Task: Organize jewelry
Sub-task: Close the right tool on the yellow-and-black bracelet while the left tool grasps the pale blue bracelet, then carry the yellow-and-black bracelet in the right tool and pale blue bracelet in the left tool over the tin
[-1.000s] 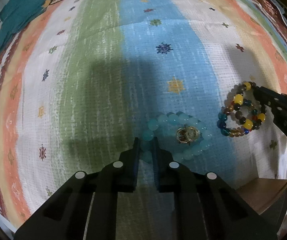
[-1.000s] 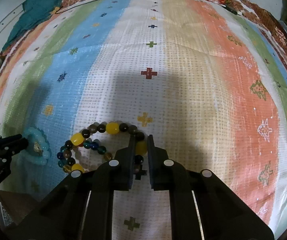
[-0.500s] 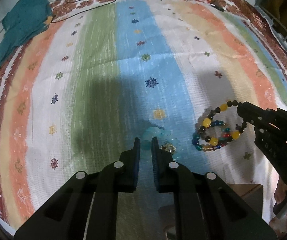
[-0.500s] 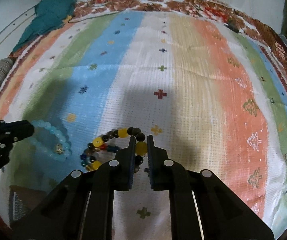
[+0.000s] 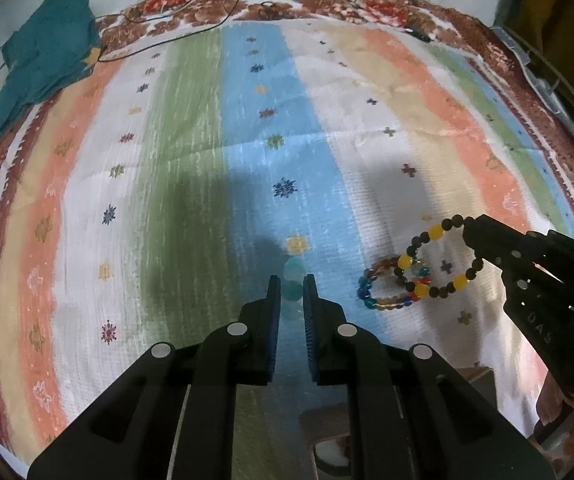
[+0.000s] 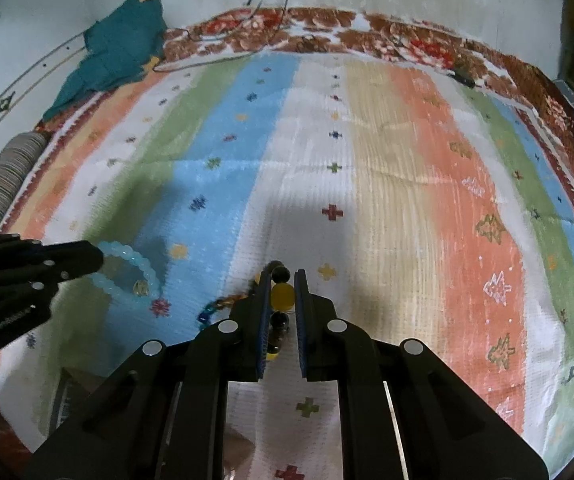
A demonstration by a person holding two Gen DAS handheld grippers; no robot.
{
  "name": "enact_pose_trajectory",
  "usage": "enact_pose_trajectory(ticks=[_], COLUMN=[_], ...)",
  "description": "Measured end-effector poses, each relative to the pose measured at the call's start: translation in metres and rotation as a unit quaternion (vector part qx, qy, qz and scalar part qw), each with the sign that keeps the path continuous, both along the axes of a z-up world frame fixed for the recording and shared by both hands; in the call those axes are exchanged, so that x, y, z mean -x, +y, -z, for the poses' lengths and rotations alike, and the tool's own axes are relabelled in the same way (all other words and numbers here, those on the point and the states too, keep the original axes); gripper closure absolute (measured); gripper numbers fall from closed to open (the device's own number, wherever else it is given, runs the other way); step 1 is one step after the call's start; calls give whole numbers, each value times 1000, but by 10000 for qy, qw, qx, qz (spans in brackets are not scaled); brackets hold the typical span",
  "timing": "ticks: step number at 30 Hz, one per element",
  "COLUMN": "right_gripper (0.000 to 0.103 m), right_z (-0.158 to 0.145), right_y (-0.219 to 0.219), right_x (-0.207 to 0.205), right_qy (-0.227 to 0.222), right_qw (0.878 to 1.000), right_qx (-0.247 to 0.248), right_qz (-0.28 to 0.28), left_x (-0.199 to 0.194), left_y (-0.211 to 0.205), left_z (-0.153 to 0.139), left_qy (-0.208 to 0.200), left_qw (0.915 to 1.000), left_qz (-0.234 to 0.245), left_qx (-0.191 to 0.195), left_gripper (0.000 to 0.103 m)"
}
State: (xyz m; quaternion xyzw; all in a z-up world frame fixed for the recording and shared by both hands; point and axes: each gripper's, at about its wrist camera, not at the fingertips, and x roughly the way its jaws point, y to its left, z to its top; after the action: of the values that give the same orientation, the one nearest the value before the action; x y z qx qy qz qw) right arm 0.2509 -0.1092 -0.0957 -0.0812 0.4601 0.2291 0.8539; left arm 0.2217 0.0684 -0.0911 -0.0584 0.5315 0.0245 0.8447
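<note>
- Already each tool has its own bracelet: the left gripper (image 5: 290, 286) is closed on the pale blue bracelet (image 6: 135, 268), pinched at one bead so the loop hangs forward from the tips.
- Likewise the right gripper (image 6: 281, 294) is clamped on the black-and-yellow bracelet (image 5: 439, 264), its loop dangling leftward toward the other tool.
- Meanwhile a smaller multicoloured bracelet (image 5: 387, 286) appears caught with it, overlapping its lower edge above the striped cloth (image 5: 191, 168).
- Probably the brown box (image 5: 327, 432), low and just right of the left tool, is the drop spot, so both loops must travel back toward the holder.

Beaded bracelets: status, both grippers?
Left gripper shut on pale aqua bead bracelet. Right gripper shut on yellow-and-dark bead bracelet. Multicoloured glass-bead bracelet hangs alongside. Nothing obstructing.
</note>
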Motion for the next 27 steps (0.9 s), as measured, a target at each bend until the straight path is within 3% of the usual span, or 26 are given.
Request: enact_pose_trajectory(ticks=[16, 27], right_gripper=[91, 90], right_z=[-16, -30], right_y=[-5, -11], right_x=[21, 37], right_qy=[-295, -543], right_qw=[9995, 9985], right_qx=[124, 44], right_qz=[10, 26], left_x=[15, 28], left_y=[-8, -14], left_z=[-21, -30], left_qy=[-368, -586], left_qw=[9990, 9981], left_qz=[-1, -166], left_qx=[-250, -134], left_gripper=[92, 92])
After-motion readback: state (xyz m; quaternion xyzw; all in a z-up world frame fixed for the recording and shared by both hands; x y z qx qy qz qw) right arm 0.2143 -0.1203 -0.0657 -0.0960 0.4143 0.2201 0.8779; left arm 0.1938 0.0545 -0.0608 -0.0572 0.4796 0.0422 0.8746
